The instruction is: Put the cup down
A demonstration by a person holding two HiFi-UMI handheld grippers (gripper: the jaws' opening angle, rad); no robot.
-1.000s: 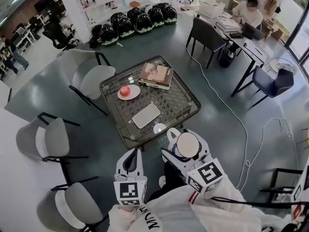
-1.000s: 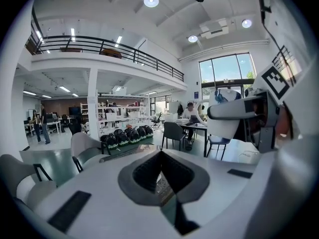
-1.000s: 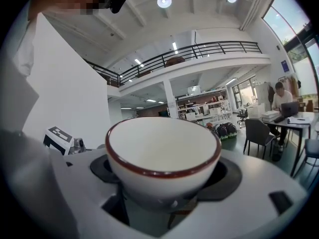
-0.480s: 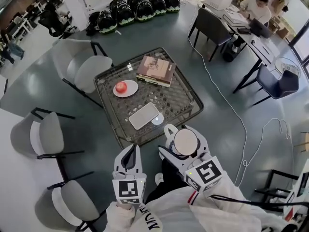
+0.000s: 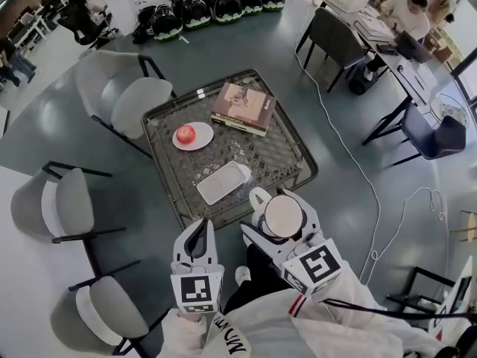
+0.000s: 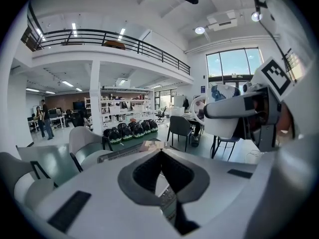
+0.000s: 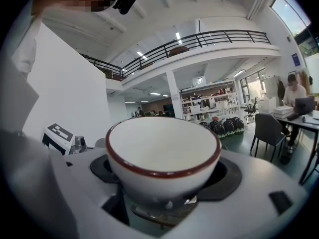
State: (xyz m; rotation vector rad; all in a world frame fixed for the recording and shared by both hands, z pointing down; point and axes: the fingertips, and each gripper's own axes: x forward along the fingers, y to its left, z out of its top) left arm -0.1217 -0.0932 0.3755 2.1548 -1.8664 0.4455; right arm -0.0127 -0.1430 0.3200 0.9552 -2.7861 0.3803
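Observation:
A white cup [image 5: 284, 216] with a dark red rim sits upright between the jaws of my right gripper [image 5: 282, 218], which is shut on it just off the near edge of the low glass table [image 5: 277, 149]. In the right gripper view the cup [image 7: 164, 151] fills the middle, and its inside looks empty. My left gripper [image 5: 200, 230] hangs beside it on the left, shut and holding nothing. In the left gripper view the cup [image 6: 219, 127] shows at the right, and the left jaw tips meet.
On the table are a plate with a red apple [image 5: 186, 134], stacked books [image 5: 242, 108] and a white rectangular tray [image 5: 221, 183]. White chairs [image 5: 123, 99] stand to the left. A cable [image 5: 358, 177] trails over the floor on the right. A desk with a seated person is at the far right.
The table has drawn closer to both grippers in the head view. The cup stays held in the right gripper; the left gripper remains shut.

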